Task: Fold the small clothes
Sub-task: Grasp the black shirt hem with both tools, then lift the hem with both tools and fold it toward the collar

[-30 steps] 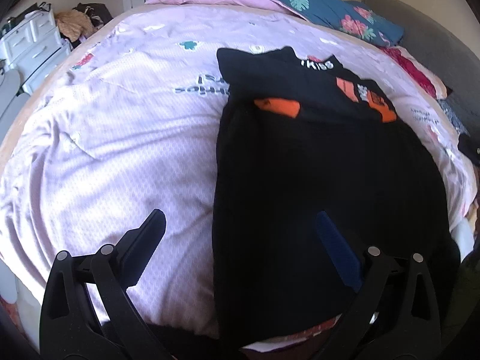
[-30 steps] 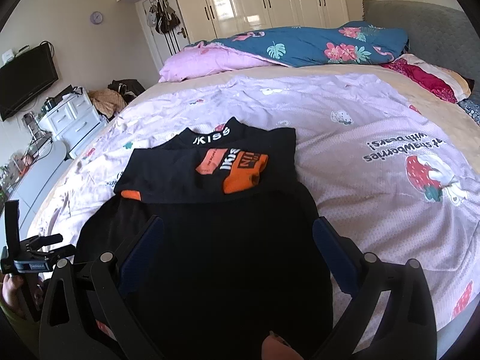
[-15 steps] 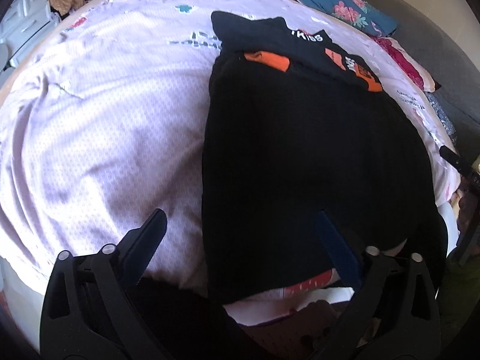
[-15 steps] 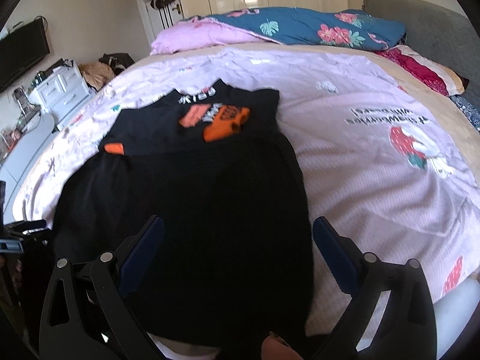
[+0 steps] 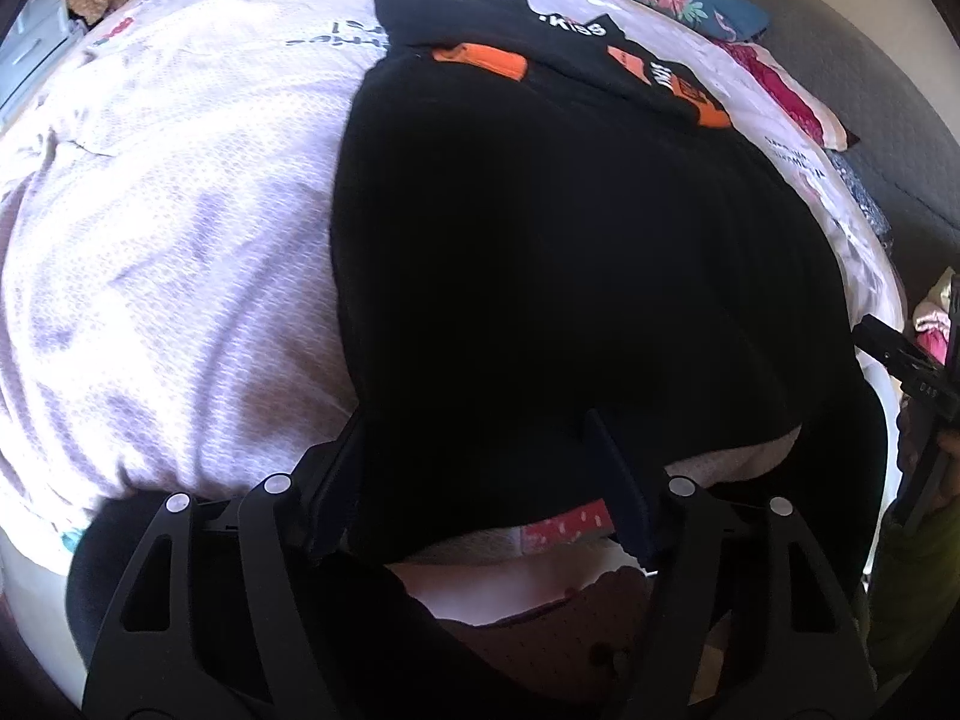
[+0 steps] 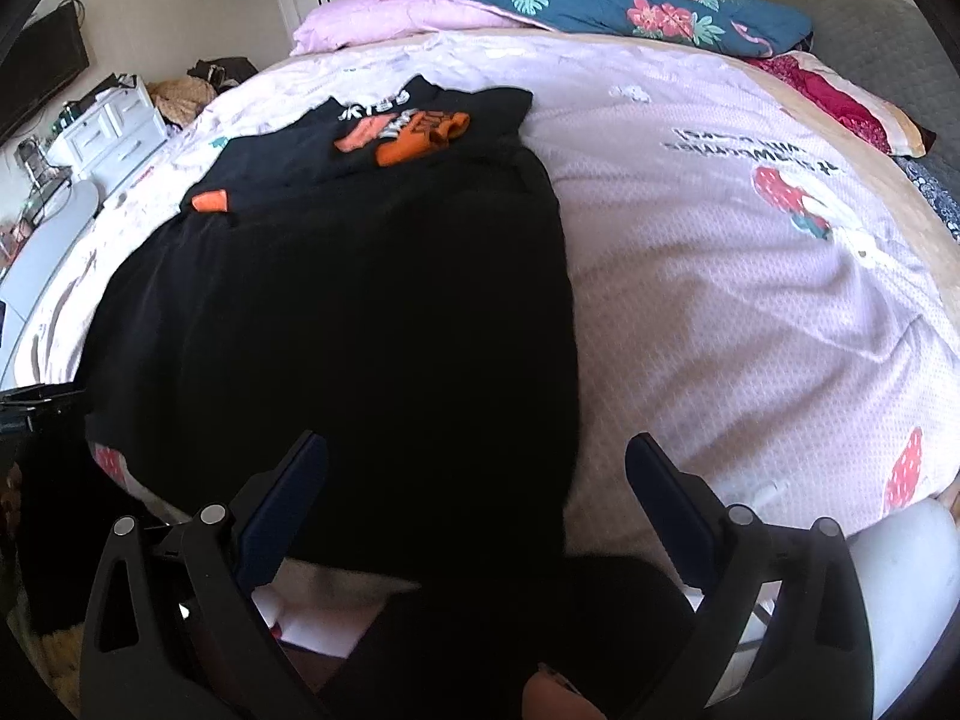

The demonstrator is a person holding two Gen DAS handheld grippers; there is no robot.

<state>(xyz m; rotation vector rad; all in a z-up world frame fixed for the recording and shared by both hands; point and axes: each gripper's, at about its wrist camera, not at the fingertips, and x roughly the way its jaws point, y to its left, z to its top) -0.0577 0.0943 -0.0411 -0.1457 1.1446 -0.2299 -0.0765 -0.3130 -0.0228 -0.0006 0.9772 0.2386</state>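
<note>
We take the pink bedsheet (image 6: 750, 276) as landmark. A black garment (image 5: 540, 240) lies spread flat on it, its near hem hanging over the sheet's near edge. A folded black top with orange patches (image 6: 396, 126) lies on the sheet just beyond the garment's far end, touching it.

Left gripper (image 5: 480, 468): jaws wide apart, straddling the garment's near left hem corner, clamping nothing. Right gripper (image 6: 474, 480): jaws wide apart, over the near right hem, also clamping nothing.
</note>
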